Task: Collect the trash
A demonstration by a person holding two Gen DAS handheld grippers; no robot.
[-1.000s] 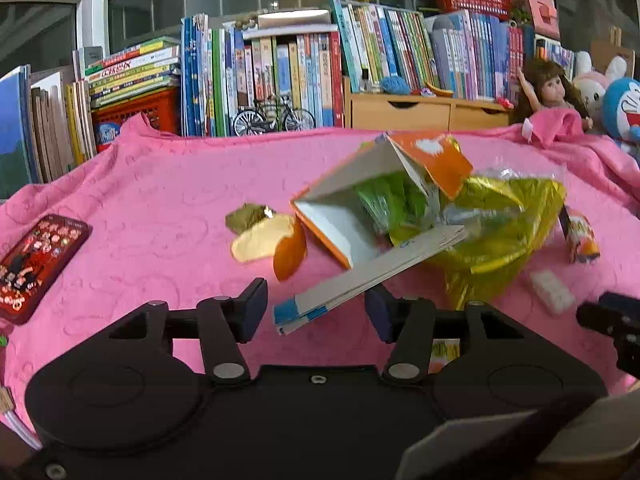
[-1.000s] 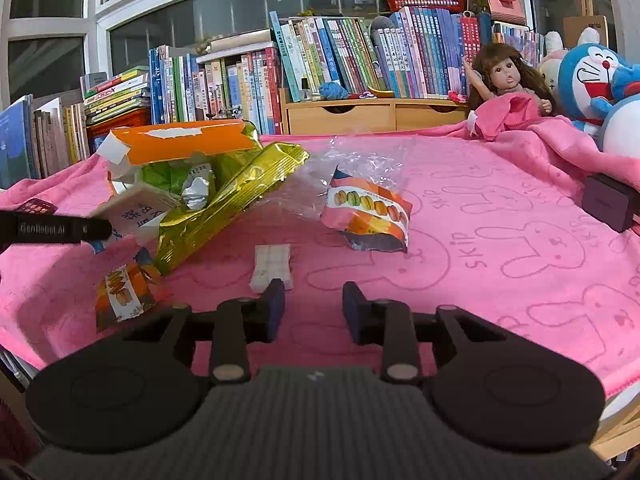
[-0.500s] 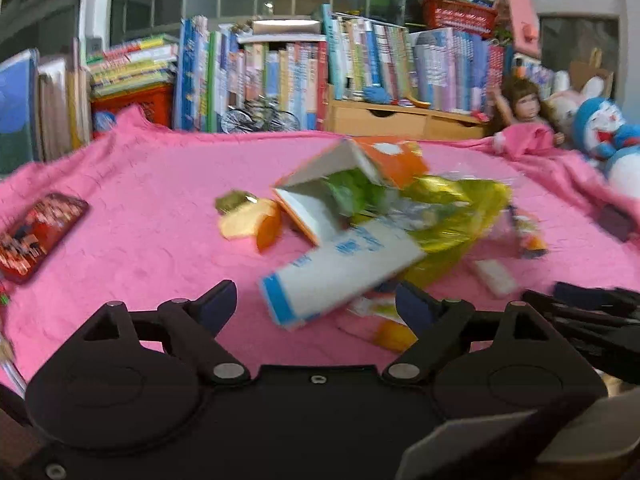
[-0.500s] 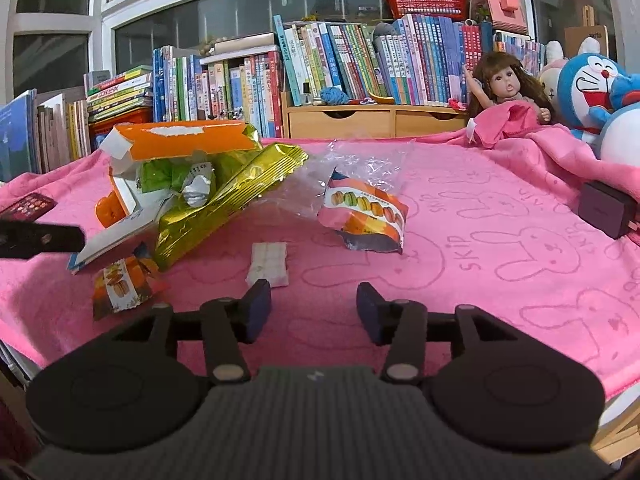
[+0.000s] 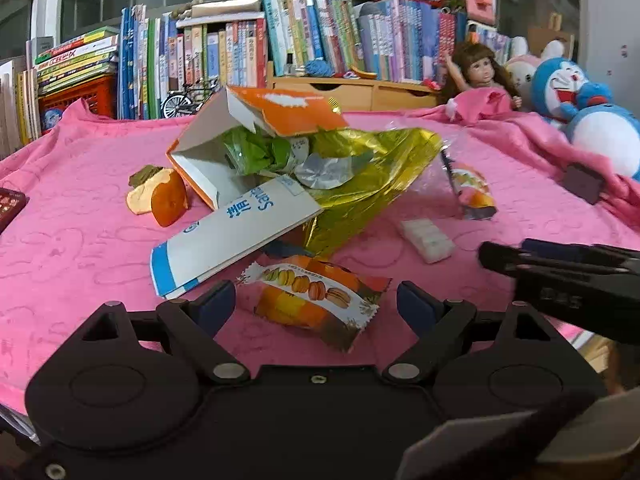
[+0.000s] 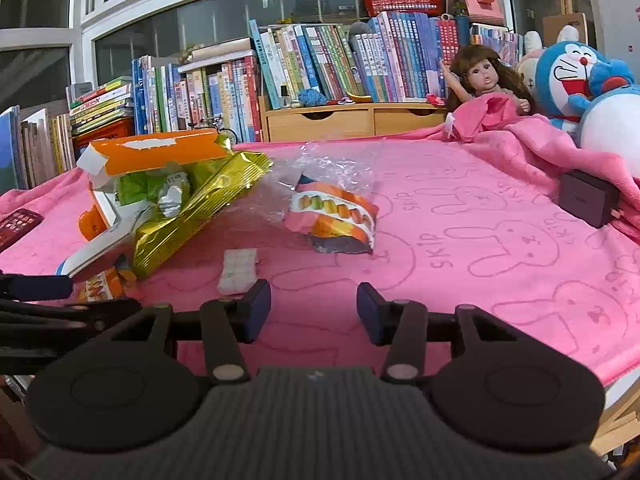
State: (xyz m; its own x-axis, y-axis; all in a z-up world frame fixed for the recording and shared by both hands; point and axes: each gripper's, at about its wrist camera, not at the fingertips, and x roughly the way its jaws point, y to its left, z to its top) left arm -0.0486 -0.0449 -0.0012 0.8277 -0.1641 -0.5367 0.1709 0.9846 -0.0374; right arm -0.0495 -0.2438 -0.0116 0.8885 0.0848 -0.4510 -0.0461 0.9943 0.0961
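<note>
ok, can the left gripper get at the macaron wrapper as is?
Probably yes: the left gripper is open, the macaron wrapper lies flat between its fingers, nothing on top. The white carton sits just beside it.

On the blanket (image 5: 80, 240), a flat carton (image 5: 236, 236) leans on the open box (image 5: 224, 148), a foil bag (image 5: 372, 176) to its right. A macaron wrapper (image 5: 316, 300) lies nearest (a second (image 6: 336, 220) lies right). Books (image 6: 320, 64) stand behind.
</note>
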